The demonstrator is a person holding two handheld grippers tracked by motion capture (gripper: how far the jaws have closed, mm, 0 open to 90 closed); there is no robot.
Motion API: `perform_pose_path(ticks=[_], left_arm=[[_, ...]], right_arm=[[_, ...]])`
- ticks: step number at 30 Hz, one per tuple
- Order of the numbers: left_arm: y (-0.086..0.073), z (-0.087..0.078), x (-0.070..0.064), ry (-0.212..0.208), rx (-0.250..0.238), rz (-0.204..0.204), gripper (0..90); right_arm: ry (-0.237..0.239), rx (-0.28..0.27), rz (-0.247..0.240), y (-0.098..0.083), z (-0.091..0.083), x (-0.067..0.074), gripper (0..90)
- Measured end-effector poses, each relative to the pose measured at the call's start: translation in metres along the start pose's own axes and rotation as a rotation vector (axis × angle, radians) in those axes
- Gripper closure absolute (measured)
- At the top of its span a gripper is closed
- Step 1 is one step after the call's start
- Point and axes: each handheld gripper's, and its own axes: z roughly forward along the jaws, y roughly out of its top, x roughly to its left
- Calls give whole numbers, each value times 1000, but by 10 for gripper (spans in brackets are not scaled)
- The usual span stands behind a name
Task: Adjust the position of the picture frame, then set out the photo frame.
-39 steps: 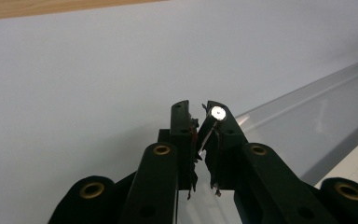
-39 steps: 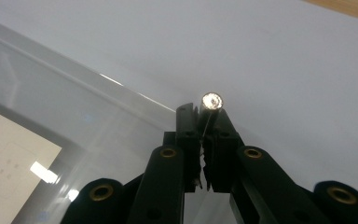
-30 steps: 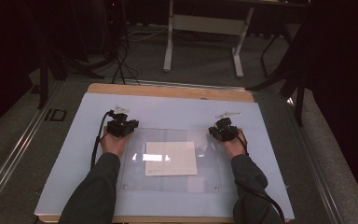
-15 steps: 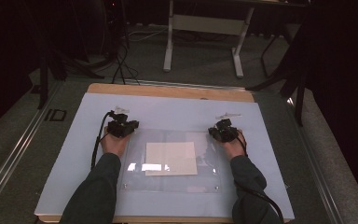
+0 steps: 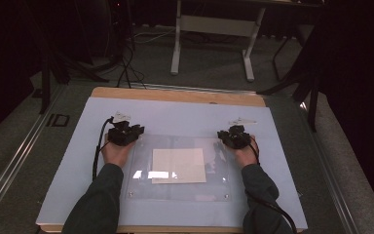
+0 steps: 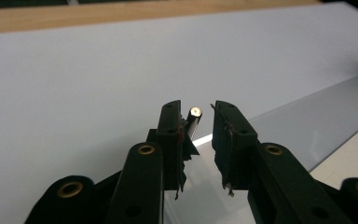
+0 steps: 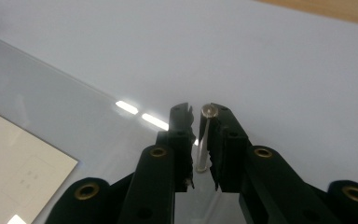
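- Now both grippers sit at the far corners of the clear acrylic sheet [image 5: 180, 168], which lies flat on the pale blue table mat [image 5: 185, 114] with a cream paper sheet [image 5: 178, 165] under it.
- Compared with a second ago, the acrylic sheet and paper have settled a little nearer the person; both hands have barely moved.
- The left gripper [image 6: 204, 116] has just been opening: its jaws stand apart with a narrow gap, and a small brass-tipped corner post [image 6: 194, 119] rests against the left-hand jaw, no longer pinched from both sides.
- The right gripper [image 7: 196, 116] has also just been opening, only slightly; a clear, round-capped corner post [image 7: 205, 135] stands between the jaws, close against the right-hand one, with a sliver of gap on the other side.
- This looks like the let-go after setting the sheet down: I judge the placing done, with lifting the grippers clear as what remains.
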Motion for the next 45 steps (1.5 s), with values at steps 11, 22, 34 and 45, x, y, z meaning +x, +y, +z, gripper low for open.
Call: perform_pose_path(ticks=[11, 22, 34, 45], left_arm=[[-4, -1, 5, -9, -34, 20, 816], [-4, 5, 3, 6, -54, 22, 830], [-5, 4, 2, 9, -59, 17, 835], [-6, 2, 0, 20, -50, 38, 839]], right_arm=[[-1, -41, 3, -3, -2, -1, 832], [-4, -69, -7, -7, -2, -2, 845], [-11, -86, -14, -8, -2, -1, 845], [-6, -132, -14, -11, -2, -1, 838]])
